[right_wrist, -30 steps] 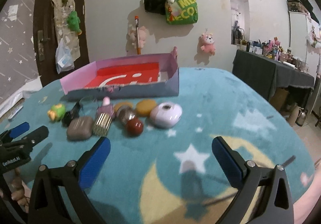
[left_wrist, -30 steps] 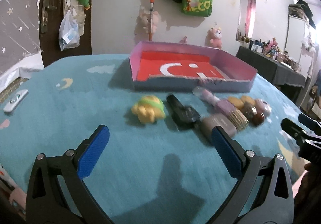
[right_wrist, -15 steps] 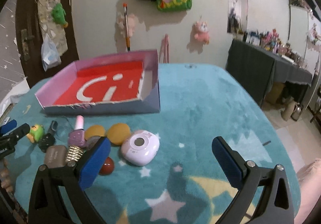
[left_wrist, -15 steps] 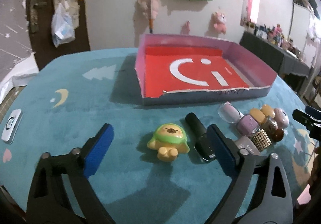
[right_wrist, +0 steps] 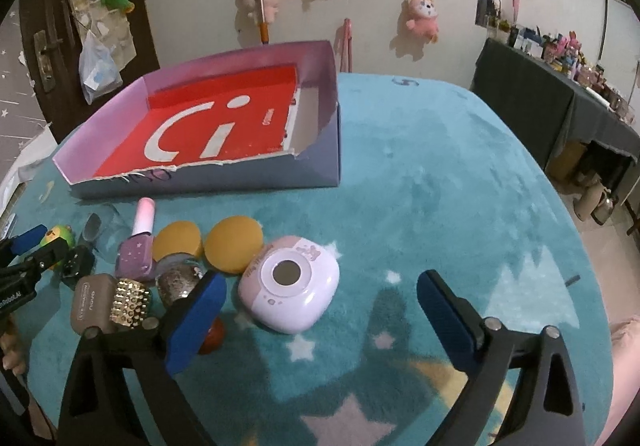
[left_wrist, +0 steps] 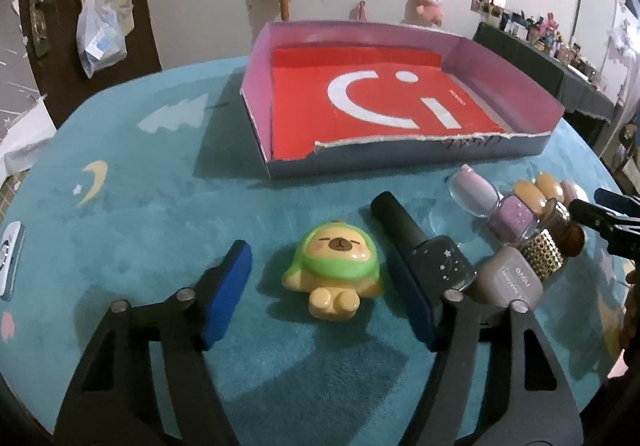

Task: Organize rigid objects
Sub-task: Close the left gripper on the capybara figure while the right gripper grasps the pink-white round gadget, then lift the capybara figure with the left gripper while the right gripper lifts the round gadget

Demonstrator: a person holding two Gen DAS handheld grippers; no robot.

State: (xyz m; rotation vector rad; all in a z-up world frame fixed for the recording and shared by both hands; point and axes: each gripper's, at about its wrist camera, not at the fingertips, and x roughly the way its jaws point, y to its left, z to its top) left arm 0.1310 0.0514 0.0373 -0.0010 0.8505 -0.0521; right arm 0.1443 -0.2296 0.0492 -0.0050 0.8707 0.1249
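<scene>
A yellow bear figure in a green hood (left_wrist: 334, 272) lies on the teal rug between the blue pads of my open left gripper (left_wrist: 324, 288); the pads stand apart from it on both sides. A dark nail polish bottle (left_wrist: 420, 242) lies just right of it. My right gripper (right_wrist: 320, 310) is open low over the rug, with a pink round-lensed case (right_wrist: 290, 284) just beyond its pads. An open pink box with a red floor (left_wrist: 276, 86) stands behind the row; it also shows in the right wrist view (right_wrist: 320, 58).
A row of small items lies between the grippers: a lilac polish bottle (right_wrist: 138, 246), two yellow discs (right_wrist: 234, 244), a taupe case (right_wrist: 90, 302), a gold studded piece (right_wrist: 130, 302), a red ball (right_wrist: 210, 338). A white remote (left_wrist: 8, 258) lies at the rug's left edge.
Both grippers have moved forward and down towards the objects. The left gripper's pads now flank the bear figure. The right gripper has closed in on the pink case.
</scene>
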